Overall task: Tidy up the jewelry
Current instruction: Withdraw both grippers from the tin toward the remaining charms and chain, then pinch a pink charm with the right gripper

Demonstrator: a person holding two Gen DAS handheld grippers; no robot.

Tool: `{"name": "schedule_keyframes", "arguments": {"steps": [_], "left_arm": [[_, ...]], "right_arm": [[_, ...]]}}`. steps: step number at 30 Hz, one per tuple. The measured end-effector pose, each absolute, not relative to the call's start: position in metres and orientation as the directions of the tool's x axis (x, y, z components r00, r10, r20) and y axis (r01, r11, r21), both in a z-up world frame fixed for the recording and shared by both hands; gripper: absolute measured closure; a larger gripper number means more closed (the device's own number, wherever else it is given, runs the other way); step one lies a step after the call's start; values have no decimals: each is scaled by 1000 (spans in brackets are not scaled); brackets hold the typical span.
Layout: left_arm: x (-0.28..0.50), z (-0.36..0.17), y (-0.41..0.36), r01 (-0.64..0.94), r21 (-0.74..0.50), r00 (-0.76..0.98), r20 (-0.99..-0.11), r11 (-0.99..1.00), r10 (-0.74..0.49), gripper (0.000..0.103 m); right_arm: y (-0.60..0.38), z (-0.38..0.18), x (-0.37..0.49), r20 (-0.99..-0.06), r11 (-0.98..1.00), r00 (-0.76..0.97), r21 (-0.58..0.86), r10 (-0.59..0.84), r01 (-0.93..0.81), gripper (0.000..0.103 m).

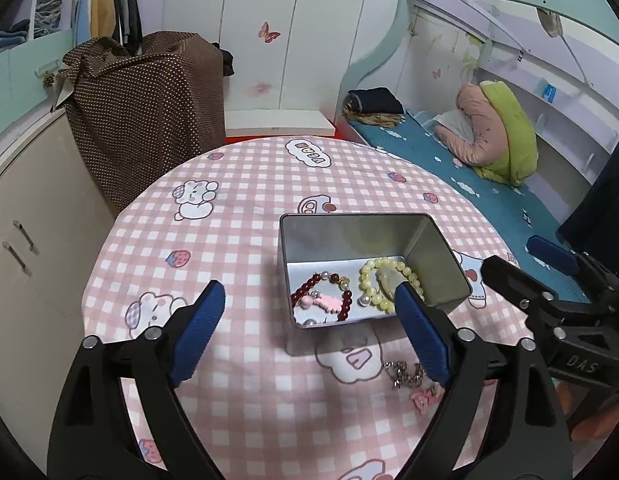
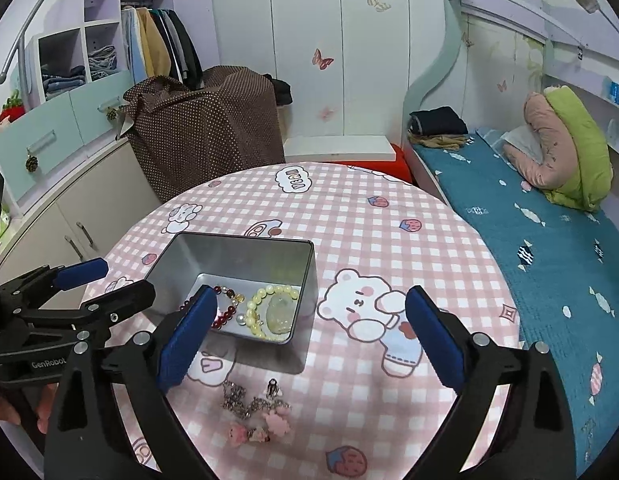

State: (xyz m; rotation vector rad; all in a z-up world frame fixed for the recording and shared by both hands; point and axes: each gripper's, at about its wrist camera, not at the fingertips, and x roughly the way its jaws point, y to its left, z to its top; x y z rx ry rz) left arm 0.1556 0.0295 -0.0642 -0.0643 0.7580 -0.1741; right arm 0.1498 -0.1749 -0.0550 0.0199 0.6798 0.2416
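An open metal tin (image 1: 349, 236) stands on the pink checked tablecloth (image 1: 237, 240). In it lie a dark red bead bracelet (image 1: 345, 304), a yellow bead bracelet (image 1: 373, 280) and a pink charm (image 1: 323, 303). In front of the tin, loose on the cloth, are a silver chain (image 2: 237, 398) and small pink charms (image 2: 277, 420). My left gripper (image 1: 309, 292) is open before the tin, with nothing in its jaws. My right gripper (image 2: 311, 296) is open too, just right of the tin (image 2: 237, 256), and holds nothing. Each gripper shows at the edge of the other's view.
The table is round, and its far edge curves close behind the tin. A bed with a blue cover (image 1: 489, 200) and pillows (image 1: 505, 136) lies to the right. A brown dotted cloth (image 1: 149, 120) drapes something behind the table, and a beige cabinet (image 1: 37, 220) stands left.
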Motion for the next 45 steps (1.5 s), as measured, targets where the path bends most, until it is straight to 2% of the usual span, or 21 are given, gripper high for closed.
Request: {"name": "schedule_keyframes", "arguments": {"steps": [13, 30, 36, 41, 45], "left_arm": [[117, -69, 50, 91, -124, 719, -678, 988, -151, 11], [92, -97, 42, 120, -139, 666, -723, 983, -183, 11], [93, -102, 37, 132, -136, 656, -731, 982, -189, 11], [98, -107, 30, 145, -129, 644, -741, 981, -192, 11], [101, -111, 22, 161, -124, 634, -748, 979, -199, 11]], "right_arm": [[-187, -73, 115, -670, 984, 722, 79, 171, -160, 11], [-170, -112, 104, -740, 973, 639, 93, 209, -210, 13], [-165, -122, 113, -764, 975, 616, 72, 190, -212, 21], [-160, -134, 122, -791, 970, 582, 60, 190, -234, 38], [-162, -137, 122, -783, 958, 573, 98, 242, -271, 47]]}}
